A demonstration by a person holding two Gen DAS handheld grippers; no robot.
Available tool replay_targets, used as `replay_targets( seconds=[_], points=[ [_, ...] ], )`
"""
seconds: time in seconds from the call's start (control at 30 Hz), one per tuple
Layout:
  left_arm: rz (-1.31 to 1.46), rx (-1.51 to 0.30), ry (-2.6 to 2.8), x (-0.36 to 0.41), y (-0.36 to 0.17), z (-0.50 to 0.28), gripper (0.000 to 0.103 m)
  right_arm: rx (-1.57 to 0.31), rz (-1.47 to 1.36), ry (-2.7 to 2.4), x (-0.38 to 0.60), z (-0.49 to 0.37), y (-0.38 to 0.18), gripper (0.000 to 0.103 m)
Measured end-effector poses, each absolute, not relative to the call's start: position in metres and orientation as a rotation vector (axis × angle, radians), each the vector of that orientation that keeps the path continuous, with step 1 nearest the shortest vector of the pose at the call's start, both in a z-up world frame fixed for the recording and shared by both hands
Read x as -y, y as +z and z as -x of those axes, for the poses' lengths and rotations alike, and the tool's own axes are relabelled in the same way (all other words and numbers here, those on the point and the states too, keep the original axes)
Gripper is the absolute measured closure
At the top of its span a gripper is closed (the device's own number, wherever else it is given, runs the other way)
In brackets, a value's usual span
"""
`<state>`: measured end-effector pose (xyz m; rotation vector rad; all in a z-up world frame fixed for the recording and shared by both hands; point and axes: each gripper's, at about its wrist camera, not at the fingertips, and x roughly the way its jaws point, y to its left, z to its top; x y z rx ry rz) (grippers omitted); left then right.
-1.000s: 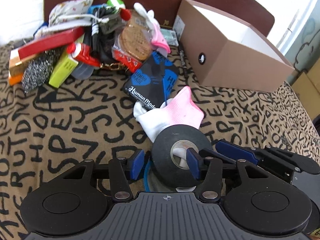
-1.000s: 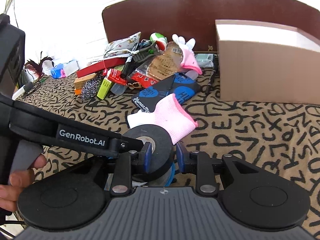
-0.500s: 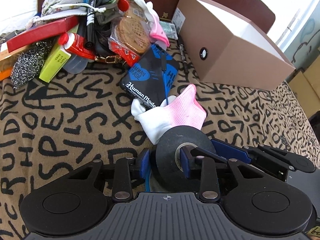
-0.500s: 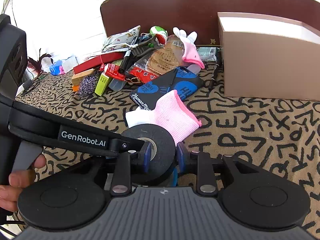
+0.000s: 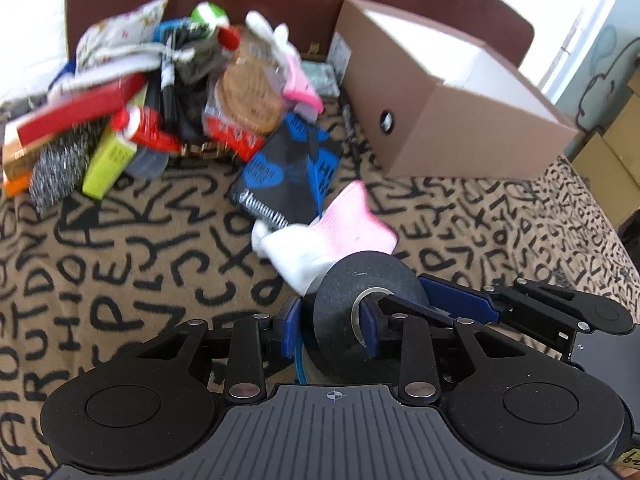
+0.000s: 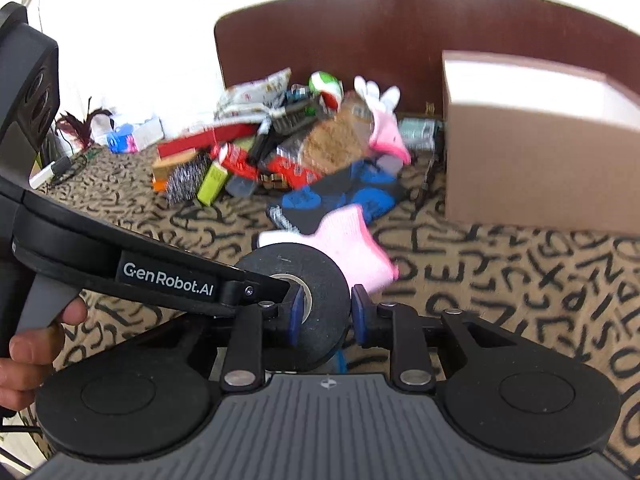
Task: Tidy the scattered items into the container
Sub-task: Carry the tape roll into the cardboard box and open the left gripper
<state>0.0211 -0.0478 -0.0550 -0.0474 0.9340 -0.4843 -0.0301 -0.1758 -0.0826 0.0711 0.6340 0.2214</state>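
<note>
A black tape roll [image 5: 360, 312] is held upright above the patterned cloth by both grippers. My left gripper [image 5: 328, 332] is shut on it, one finger in its core. My right gripper [image 6: 324, 318] is shut on it too, one finger in the core. A pink and white sock [image 5: 332, 236] lies just beyond the roll. The brown box [image 5: 452, 100], open at the top, stands at the back right; it also shows in the right wrist view [image 6: 540, 152]. A pile of scattered items [image 5: 168, 92] lies at the back left.
A black and blue packet [image 5: 288, 176] lies between the sock and the pile. A dark wooden board [image 6: 380, 40] stands behind the pile. A pen [image 5: 352, 124] lies beside the box. Cardboard boxes [image 5: 608, 160] stand off the right edge.
Both grippers have lifted with the tape roll and the views now blur from motion. The left gripper has closed further on the roll.
</note>
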Motion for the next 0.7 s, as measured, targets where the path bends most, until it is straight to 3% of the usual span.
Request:
replay_targets(
  seconds=[0.7],
  points=[
    [-0.025, -0.735, -0.590, 0.104, 0.026, -0.040, 0.056, -0.435, -0.047, 0.124, 0.222, 0.025, -0.016, 0.075]
  ],
)
